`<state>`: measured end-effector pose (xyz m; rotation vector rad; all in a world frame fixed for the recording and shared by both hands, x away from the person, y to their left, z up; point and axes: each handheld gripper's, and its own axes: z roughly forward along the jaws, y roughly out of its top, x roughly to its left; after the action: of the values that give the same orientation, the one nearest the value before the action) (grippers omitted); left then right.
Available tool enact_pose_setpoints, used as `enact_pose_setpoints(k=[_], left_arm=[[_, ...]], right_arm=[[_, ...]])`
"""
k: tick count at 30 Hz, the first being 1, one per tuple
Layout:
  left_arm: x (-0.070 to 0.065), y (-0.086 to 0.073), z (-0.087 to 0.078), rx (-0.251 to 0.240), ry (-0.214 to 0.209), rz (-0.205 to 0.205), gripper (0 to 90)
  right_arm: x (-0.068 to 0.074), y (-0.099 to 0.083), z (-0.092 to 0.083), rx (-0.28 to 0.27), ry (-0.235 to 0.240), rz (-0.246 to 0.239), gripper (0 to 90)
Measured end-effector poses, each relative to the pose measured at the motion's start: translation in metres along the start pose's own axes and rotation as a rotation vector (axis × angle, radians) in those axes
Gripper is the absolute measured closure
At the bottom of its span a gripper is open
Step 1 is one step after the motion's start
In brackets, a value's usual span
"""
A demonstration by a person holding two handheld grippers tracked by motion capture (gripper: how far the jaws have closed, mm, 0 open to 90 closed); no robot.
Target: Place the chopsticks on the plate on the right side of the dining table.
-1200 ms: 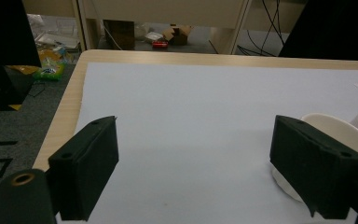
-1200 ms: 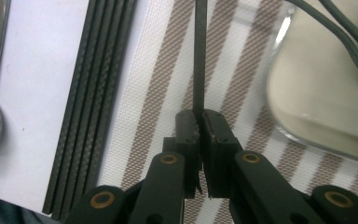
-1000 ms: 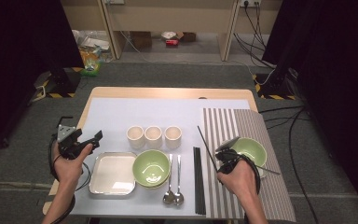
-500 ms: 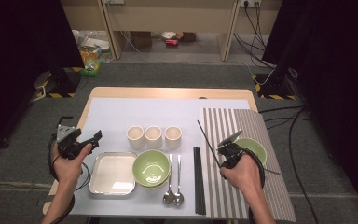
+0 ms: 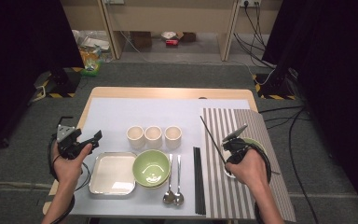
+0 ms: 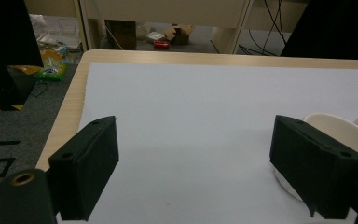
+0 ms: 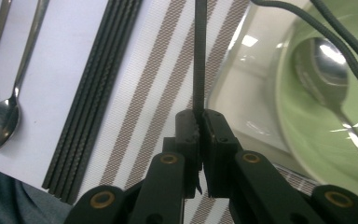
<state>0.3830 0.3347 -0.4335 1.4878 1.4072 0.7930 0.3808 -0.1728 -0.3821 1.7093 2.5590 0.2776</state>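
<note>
Wooden counter (image 5: 121, 92) under a pale sheet. Right gripper (image 7: 199, 122) lifted over the striped mat (image 5: 242, 205), jaws clenched on one black chopstick (image 5: 210, 136) pointing to 11 o'clock. Up close: spoon (image 7: 328, 60) inside green bowl (image 7: 307, 116). Left gripper (image 5: 94, 136) at 9 o'clock, jaws released, cups (image 5: 153, 136) nearby.

Left tongs (image 6: 193, 175) are spread wide with nothing between them, just the pale sheet (image 6: 191, 107) covering the table (image 6: 70, 112). A cream cup (image 6: 338, 133) sits right behind the right-hand jaw, and cardboard boxes (image 6: 179, 33) are on the floor way beyond.
</note>
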Motion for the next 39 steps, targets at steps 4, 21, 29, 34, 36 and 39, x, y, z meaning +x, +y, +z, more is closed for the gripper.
enact_pose_setpoints(k=[4, 21, 29, 34, 36, 39], left_arm=[[0.0, 0.0, 0.0, 0.001, 0.0, 0.001, 14.6], [0.0, -0.001, 0.001, 0.002, 0.001, 0.0, 14.6], [0.001, -0.001, 0.001, 0.003, 0.003, -0.002, 14.6], [0.002, -0.001, 0.001, 0.002, 0.006, -0.004, 14.6], [0.002, -0.001, 0.0, 0.001, 0.006, -0.004, 14.6], [0.001, -0.001, 0.001, 0.003, 0.006, -0.004, 14.6]], right_arm=[[-0.005, 0.001, -0.006, -0.008, -0.005, 0.003, 86.1], [-0.025, 0.008, -0.026, -0.025, -0.026, -0.039, 86.0], [-0.037, 0.011, -0.034, -0.047, -0.072, -0.12, 85.9], [-0.047, 0.013, -0.037, -0.065, -0.077, -0.152, 85.9], [-0.051, 0.013, -0.036, -0.072, -0.079, -0.177, 85.9], [-0.059, 0.013, -0.036, -0.077, -0.101, -0.203, 85.9]])
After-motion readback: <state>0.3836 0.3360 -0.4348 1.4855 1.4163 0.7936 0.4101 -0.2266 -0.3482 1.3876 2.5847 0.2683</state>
